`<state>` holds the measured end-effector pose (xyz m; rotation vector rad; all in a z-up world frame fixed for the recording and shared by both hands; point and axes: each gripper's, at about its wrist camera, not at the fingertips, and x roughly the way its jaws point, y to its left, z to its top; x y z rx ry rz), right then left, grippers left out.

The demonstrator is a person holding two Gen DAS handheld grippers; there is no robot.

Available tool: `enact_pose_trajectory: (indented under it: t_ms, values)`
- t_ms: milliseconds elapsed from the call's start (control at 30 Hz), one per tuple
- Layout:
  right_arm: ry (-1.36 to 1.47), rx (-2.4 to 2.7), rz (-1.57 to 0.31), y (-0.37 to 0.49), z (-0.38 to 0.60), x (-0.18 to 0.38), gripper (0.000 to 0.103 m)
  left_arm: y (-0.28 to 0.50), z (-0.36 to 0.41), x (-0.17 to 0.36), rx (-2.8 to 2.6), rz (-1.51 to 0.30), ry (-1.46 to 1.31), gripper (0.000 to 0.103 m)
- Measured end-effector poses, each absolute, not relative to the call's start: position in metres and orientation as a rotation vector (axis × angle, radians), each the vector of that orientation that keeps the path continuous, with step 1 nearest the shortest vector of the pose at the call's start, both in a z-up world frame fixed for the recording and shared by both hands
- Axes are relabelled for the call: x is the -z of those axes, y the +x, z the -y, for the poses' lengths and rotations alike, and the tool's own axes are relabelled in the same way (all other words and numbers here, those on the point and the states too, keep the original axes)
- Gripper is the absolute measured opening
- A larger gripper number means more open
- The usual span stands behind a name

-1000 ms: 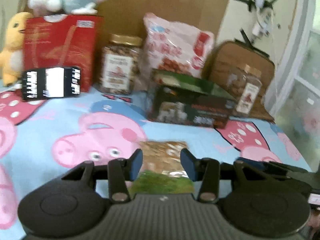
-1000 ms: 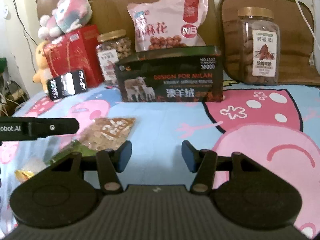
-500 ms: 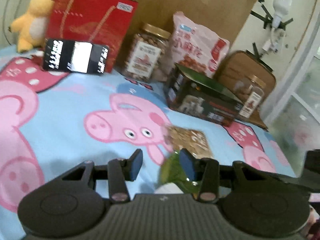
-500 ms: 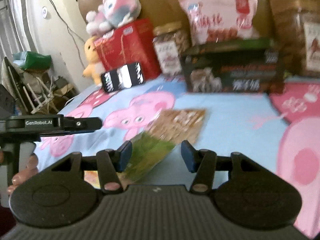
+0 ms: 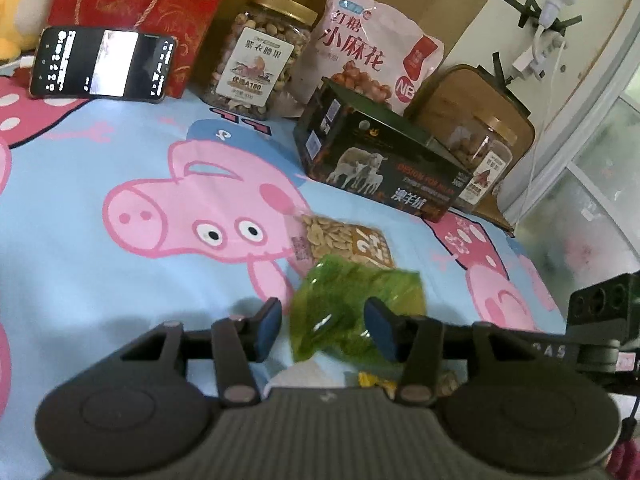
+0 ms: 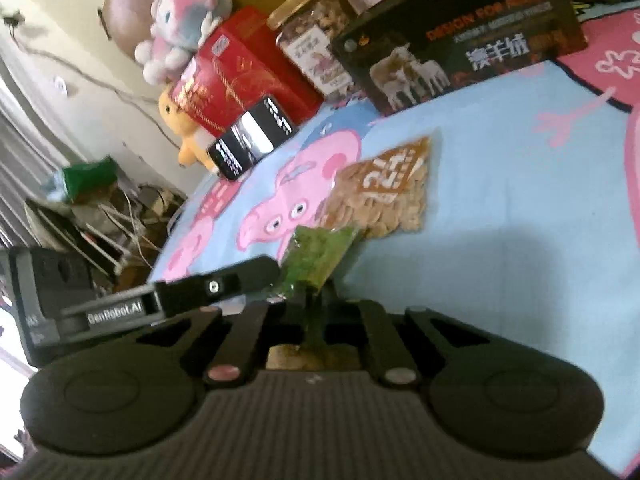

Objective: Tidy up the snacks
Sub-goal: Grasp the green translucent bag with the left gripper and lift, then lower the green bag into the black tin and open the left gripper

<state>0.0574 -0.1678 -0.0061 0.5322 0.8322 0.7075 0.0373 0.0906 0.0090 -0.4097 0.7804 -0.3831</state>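
A green snack packet point(image 5: 352, 312) lies on the pig-print bed sheet, partly over a clear bag of peanuts point(image 5: 344, 240). My left gripper point(image 5: 324, 330) is open, its blue fingertips on either side of the green packet's near end. In the right wrist view my right gripper point(image 6: 312, 312) is shut on the green packet point(image 6: 320, 260), pinching its near edge; the peanut bag point(image 6: 384, 192) lies just beyond. The left gripper's finger point(image 6: 224, 286) reaches in from the left beside the packet.
At the back stand a red gift box point(image 5: 136, 12), a phone point(image 5: 100, 66) leaning on it, a nut jar point(image 5: 260, 56), a pink snack bag point(image 5: 368, 48), a dark carton point(image 5: 376, 160) and a second jar point(image 5: 480, 160). Plush toys point(image 6: 184, 20) sit far left. The bed edge drops off at left.
My right gripper swung left, tilted and closed on the green packet. My left gripper moved closer, so the packet now lies between its open fingers.
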Motion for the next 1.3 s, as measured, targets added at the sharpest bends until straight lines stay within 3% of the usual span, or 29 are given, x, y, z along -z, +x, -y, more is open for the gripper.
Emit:
enact_pose_trajectory:
  t_ms: [167, 300, 400, 433, 500, 633, 767, 833, 900, 1000, 1100, 1300]
  values:
    - [0.652, -0.759, -0.799, 0.059, 0.186, 0.005, 0.003, 0.043, -0.083, -0.013, 0.486, -0.775, -0.491, 0.061]
    - [0.781, -0.799, -0.814, 0.063, 0.203, 0.01, 0.003, 0.043, -0.071, -0.02, 0.527, -0.759, -0.499, 0.053]
    - [0.874, -0.818, -0.807, 0.068, 0.215, 0.011, 0.003, 0.044, -0.067, -0.026, 0.538, -0.746, -0.506, 0.055]
    - [0.908, -0.828, -0.806, 0.069, 0.218, 0.011, 0.003, 0.044, -0.068, -0.028, 0.529, -0.739, -0.514, 0.059]
    - [0.981, -0.851, -0.798, 0.072, 0.227, 0.012, 0.003, 0.044, -0.072, -0.03, 0.515, -0.727, -0.54, 0.074]
    - [1.09, -0.923, -0.785, 0.076, 0.237, 0.013, 0.003, 0.048, -0.076, -0.031, 0.591, -0.725, -0.617, 0.08]
    - [1.198, -1.002, -0.763, 0.082, 0.245, 0.013, 0.003, 0.053, -0.07, -0.032, 0.652, -0.741, -0.666, 0.094]
    - [1.24, -1.031, -0.751, 0.084, 0.249, 0.013, 0.003, 0.055, -0.067, -0.032, 0.695, -0.741, -0.7, 0.092]
    - [1.269, -1.048, -0.743, 0.086, 0.253, 0.013, 0.003, 0.057, -0.065, -0.034, 0.725, -0.738, -0.722, 0.073]
    - [1.3, -1.058, -0.737, 0.09, 0.259, 0.016, 0.003, 0.064, -0.06, -0.036, 0.701, -0.743, -0.705, 0.058]
    - [1.292, -1.029, -0.73, 0.095, 0.266, 0.017, 0.003, 0.071, -0.055, -0.038, 0.674, -0.752, -0.682, 0.05]
    - [1.157, -0.929, -0.696, 0.111, 0.275, -0.002, 0.003, 0.106, -0.035, -0.06, 0.631, -0.752, -0.547, 0.047]
